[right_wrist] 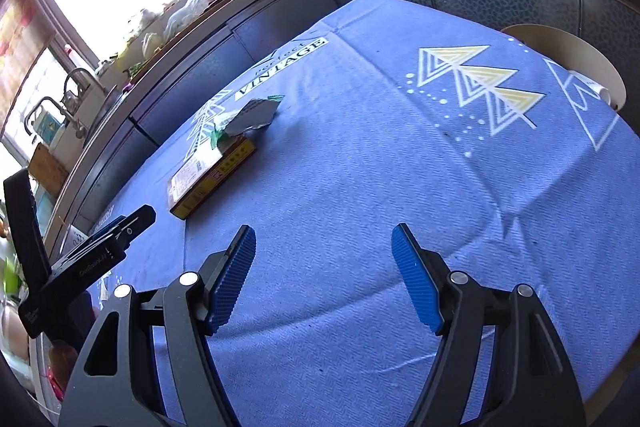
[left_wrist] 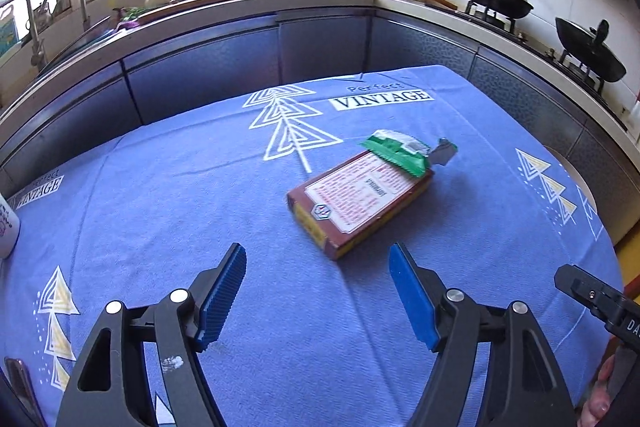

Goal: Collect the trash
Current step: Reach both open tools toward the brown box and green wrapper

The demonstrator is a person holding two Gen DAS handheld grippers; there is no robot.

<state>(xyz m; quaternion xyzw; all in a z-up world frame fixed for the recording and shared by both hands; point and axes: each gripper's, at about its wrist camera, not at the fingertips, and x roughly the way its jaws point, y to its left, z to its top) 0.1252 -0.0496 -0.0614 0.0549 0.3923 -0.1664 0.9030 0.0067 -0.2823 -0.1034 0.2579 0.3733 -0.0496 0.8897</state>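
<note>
The white cup is cut off at the edge, its pink print seemingly illegible.

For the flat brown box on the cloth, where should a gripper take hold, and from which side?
Probably across the brown box at its near, bare half, pads on its long side edges, coming from above with the left gripper. It lies flat, and the green wrapper covers its far end.

Only a brown box with a green wrapper on its far end stands mid-surface; a white cup sits at the left edge.
</note>
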